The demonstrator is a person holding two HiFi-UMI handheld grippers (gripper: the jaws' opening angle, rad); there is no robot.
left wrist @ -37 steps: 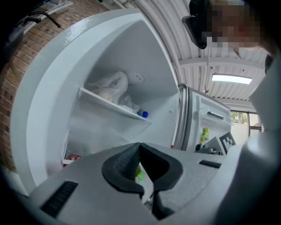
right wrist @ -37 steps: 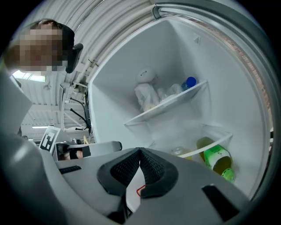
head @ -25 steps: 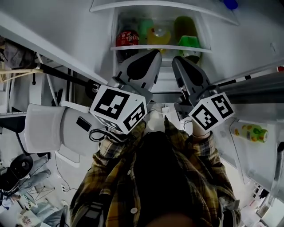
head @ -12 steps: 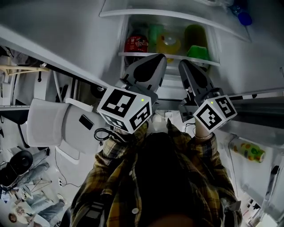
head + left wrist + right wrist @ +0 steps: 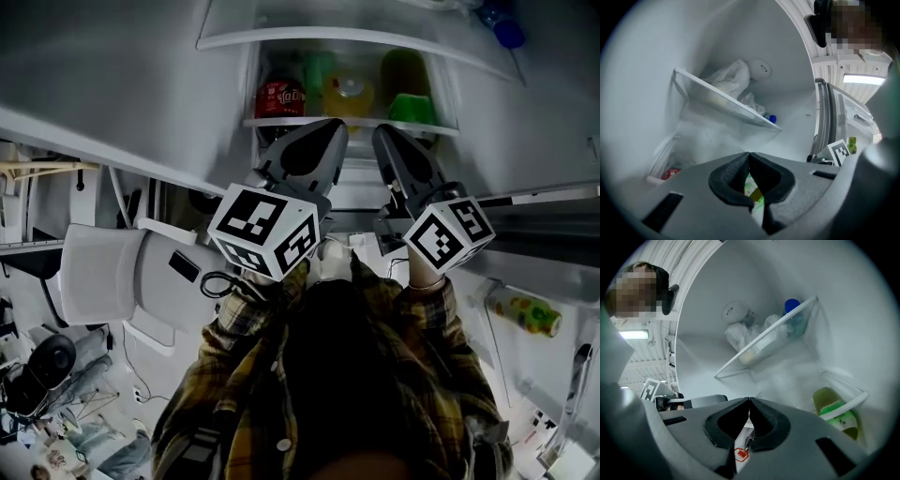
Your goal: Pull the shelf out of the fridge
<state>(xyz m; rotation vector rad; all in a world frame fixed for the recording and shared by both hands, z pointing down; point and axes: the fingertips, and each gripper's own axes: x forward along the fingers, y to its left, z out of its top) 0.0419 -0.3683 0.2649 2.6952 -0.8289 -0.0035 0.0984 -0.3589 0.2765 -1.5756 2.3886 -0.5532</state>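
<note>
1. In the head view we look steeply down into an open fridge (image 5: 328, 19) with pale walls. A white chair (image 5: 98, 272) stands at its left, with clutter on the floor in the lower left corner.
2. The shelf (image 5: 360, 120) sits inside the fridge. It carries a red can (image 5: 279, 97) at its left end, a yellow bottle (image 5: 349, 94) near the middle and a green container (image 5: 412, 108) at its right end.
3. The left gripper (image 5: 330, 128) and the right gripper (image 5: 382, 133) reach side by side to the shelf's front edge. We cannot tell from here whether their tips touch it.
4. In the left gripper view we see the white inside of the fridge. An upper shelf (image 5: 724, 101) bears a white bag (image 5: 729, 77), with a blue cap (image 5: 772, 119) near its front corner.
5. The red can (image 5: 670, 173) shows low at the left, at the shelf's (image 5: 656, 178) end.
6. The left gripper's (image 5: 749, 153) jaws are pressed together with nothing between them.
7. In the right gripper view the upper shelf (image 5: 761, 352) carries the bag (image 5: 738, 336) and the blue cap (image 5: 792, 305) near its edge.
8. The green container (image 5: 839, 420) stands behind the shelf's (image 5: 848, 403) front edge at its right end.
9. The right gripper's (image 5: 749, 399) jaws are also fully closed, tip against tip, and hold nothing.
</note>
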